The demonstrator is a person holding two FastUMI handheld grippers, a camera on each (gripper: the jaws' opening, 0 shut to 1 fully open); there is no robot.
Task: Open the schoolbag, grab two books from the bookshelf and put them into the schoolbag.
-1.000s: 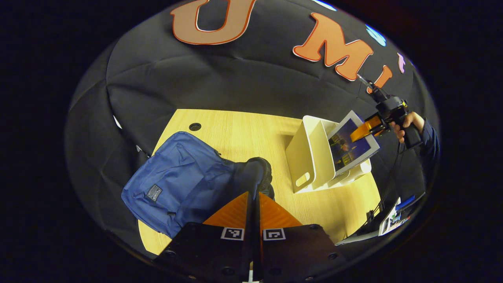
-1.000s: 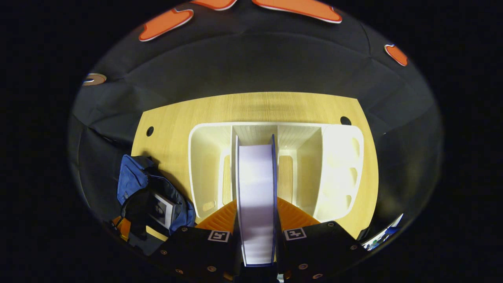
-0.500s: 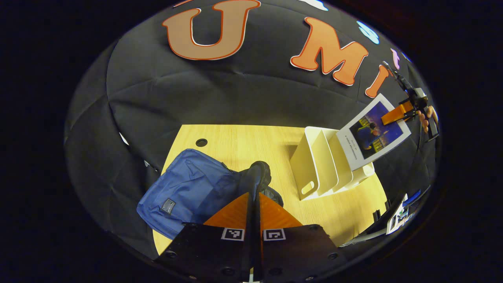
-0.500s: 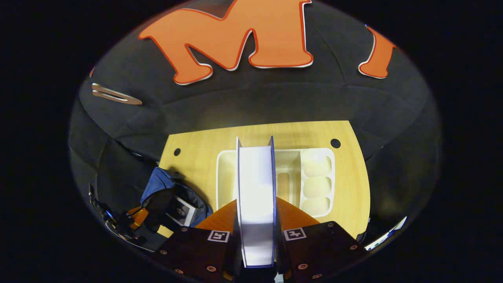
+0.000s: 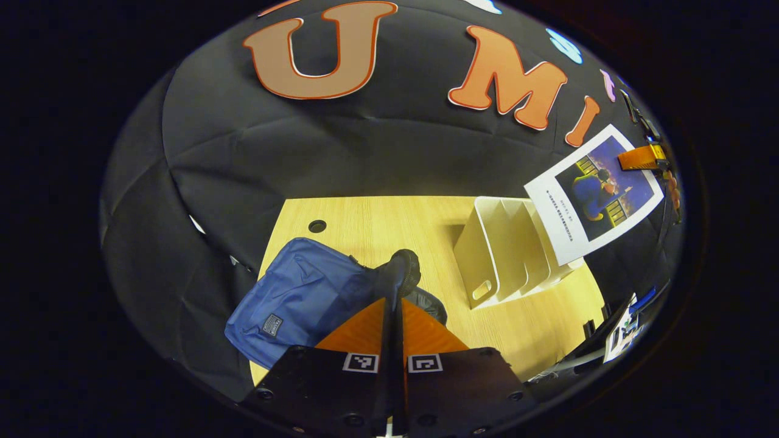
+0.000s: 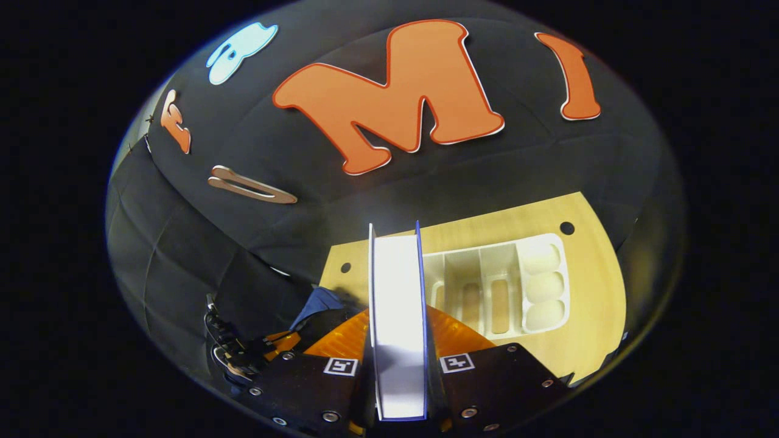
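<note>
My left gripper is shut on the dark rim of the blue schoolbag, which lies on the wooden table, and holds that rim raised. A book with a white and blue cover hangs in the air above the white bookshelf, pinched at its upper corner by my right gripper. In the right gripper view the same book shows edge-on between the fingers of my right gripper. Below it stands the bookshelf, and a corner of the schoolbag lies at the left.
My left gripper shows at the lower left of the right gripper view. The table has a cable hole behind the bag. Some items sit off the table's right edge.
My right gripper has lifted the book out of the bookshelf and well above it. My left gripper has stayed shut on the bag's rim and risen a little.
</note>
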